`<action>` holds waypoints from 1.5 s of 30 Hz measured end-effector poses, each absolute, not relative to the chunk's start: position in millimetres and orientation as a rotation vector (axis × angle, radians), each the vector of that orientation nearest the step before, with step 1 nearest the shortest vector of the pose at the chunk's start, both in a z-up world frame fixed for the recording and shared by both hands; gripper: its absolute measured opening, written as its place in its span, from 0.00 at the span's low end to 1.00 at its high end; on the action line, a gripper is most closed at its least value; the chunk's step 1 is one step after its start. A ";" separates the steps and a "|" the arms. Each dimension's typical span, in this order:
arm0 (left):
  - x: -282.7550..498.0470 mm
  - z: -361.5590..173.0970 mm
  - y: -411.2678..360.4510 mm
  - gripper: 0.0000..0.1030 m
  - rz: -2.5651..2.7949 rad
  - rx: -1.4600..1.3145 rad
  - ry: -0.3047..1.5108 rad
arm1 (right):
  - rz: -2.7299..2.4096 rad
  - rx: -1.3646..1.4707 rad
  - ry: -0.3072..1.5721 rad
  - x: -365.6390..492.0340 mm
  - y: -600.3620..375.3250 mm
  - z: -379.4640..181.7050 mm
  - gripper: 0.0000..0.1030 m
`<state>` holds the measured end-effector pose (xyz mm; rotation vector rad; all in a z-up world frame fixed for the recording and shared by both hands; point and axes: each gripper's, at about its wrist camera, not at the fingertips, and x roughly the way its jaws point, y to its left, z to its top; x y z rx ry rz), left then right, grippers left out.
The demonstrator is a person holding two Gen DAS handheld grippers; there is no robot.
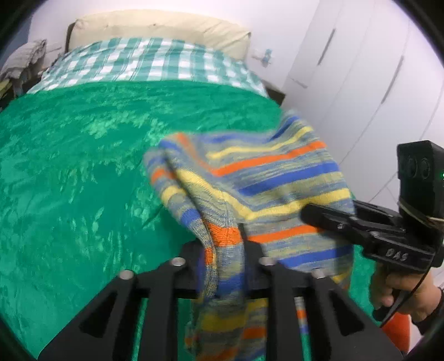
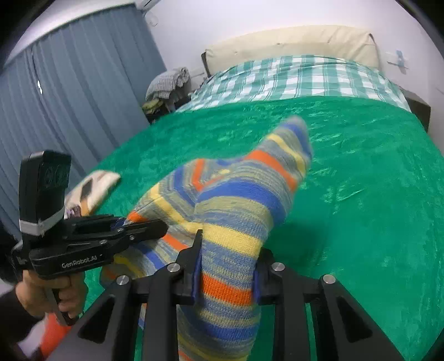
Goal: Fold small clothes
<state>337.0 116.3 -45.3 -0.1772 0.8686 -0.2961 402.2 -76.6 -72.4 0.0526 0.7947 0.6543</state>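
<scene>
Striped knit garment [image 1: 249, 177] hung bunched between the two tongs, lifted clear above the green bedspread [image 1: 69, 172], near the front edge of the bed. Looked soft, floppy, light; chunky knit, likely stretchy, would sag and twist wherever unsupported. Not slippery by the look of the weave. Best held at edges or corners, a hem or a shoulder seam, so it could drop flat; a pinch mid-fabric would just make more bunching.

Left tongs [image 1: 222, 250] were closed to a narrow gap on a gathered fold of the knit. Right tongs [image 2: 226, 266] also clamped on a thick roll of it, pads pressing both sides. Each also showed in the other's view from the side, tip buried in fabric.

Hard to tell which garment it was: no neck, sleeve or cuff clearly visible, the cloth motion-blurred. Lower part hung below the frame edge, cut off. A pale cloth item [image 2: 97, 184] lay on the bedspread behind the left tongs, blurred, unidentifiable. Checked blanket [image 1: 149, 59] and cream headboard [image 1: 155, 26] further back; clothes heap [image 2: 169, 82] beside the bed, contents unclear.
</scene>
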 end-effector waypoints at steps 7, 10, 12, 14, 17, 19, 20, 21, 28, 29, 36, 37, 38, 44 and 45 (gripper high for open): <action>258.2 -129.7 114.3 0.76 -0.061 -0.036 1.050 | 0.388 -0.066 1.074 359.0 -130.3 -152.0 1.00; 214.9 -110.2 107.8 0.89 0.011 -0.003 0.990 | 0.337 -0.093 1.072 304.0 -148.6 -159.1 1.00; 190.9 -85.9 102.7 0.97 0.067 0.019 0.919 | 0.329 -0.074 1.053 273.3 -153.9 -151.8 1.00; 168.3 -58.9 94.8 0.97 0.116 0.068 0.855 | 0.321 -0.076 1.016 248.0 -152.4 -137.3 1.00; 158.4 -30.5 91.9 0.97 0.145 0.101 0.807 | 0.311 -0.100 0.942 213.8 -151.3 -107.1 1.00; 147.1 -8.0 93.7 0.97 0.137 0.103 0.778 | 0.314 -0.116 0.906 194.5 -150.5 -88.9 1.00; 142.1 -3.1 96.4 0.97 0.140 0.100 0.771 | 0.315 -0.122 0.887 185.5 -149.1 -78.6 1.00; 133.1 3.6 96.5 0.97 0.144 0.097 0.761 | 0.314 -0.127 0.867 176.4 -148.5 -68.0 1.00; 80.1 34.4 93.5 0.98 0.211 0.112 0.713 | 0.327 -0.148 0.787 129.3 -143.3 -12.6 1.00; 71.1 37.7 93.0 0.98 0.196 0.105 0.723 | 0.329 -0.157 0.775 118.4 -141.9 -4.8 1.00; 18.9 53.2 84.8 0.98 0.212 0.110 0.756 | 0.323 -0.199 0.739 58.3 -137.4 21.7 1.00; 12.3 54.4 84.7 0.98 0.212 0.102 0.767 | 0.320 -0.201 0.735 46.1 -137.0 25.0 1.00; 5.5 55.0 84.3 0.98 0.210 0.095 0.773 | 0.318 -0.203 0.736 39.0 -136.4 26.3 1.00; -38.3 63.4 81.2 0.98 0.223 0.090 0.770 | 0.284 -0.215 0.754 -16.0 -135.3 37.6 1.00; -45.2 65.3 81.7 0.98 0.217 0.084 0.780 | 0.280 -0.212 0.758 -23.4 -136.2 39.8 1.00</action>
